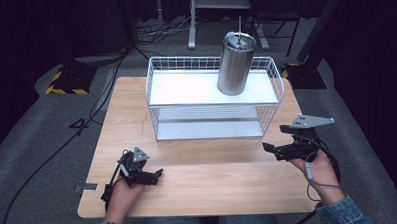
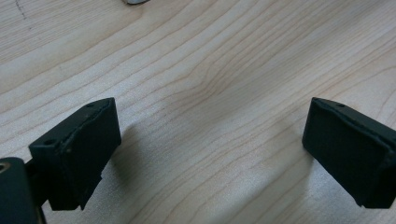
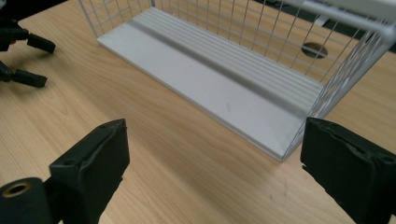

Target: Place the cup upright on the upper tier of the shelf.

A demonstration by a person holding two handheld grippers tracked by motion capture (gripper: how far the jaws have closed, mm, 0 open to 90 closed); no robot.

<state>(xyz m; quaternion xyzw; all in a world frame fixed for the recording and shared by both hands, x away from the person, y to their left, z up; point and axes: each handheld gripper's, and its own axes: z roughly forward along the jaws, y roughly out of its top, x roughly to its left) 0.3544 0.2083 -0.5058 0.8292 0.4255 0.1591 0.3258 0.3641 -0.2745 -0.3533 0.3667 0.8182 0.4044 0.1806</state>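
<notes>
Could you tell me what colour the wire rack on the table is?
White: the wire rack shows best in the high view.

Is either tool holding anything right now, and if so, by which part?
Nothing is held. The left tool and right tool are both open over the bare table; the steel tumbler stands untouched on the wire rack.

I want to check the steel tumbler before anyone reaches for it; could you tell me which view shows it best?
The high view: the steel tumbler stands upright and whole on the wire rack's top shelf, toward its right end. The right gripper view takes in just the rack's lower shelf, and the left gripper view looks at the wooden table.
</notes>
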